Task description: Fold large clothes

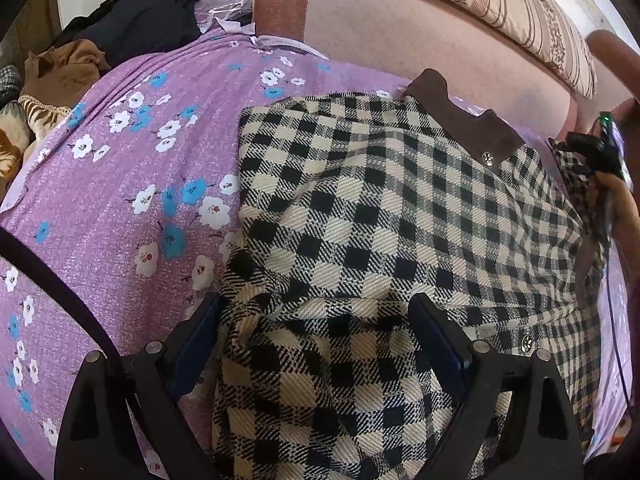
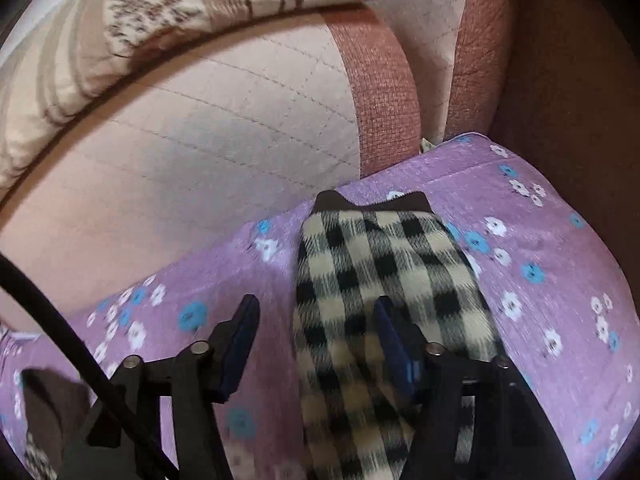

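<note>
A black-and-cream checked coat with a brown collar and metal buttons lies spread on a purple floral sheet. My left gripper is open, its jaws wide apart, with a raised fold of the coat's fabric between them. In the right wrist view a checked sleeve with a brown cuff lies on the sheet. My right gripper is open, the sleeve lying by its right finger. The right gripper also shows at the right edge of the left wrist view.
A pink quilted sofa back rises behind the sheet, with a striped floral cushion on top. A pile of dark and brown clothes sits at far left. A brown armrest bounds the right side. A black cable crosses lower left.
</note>
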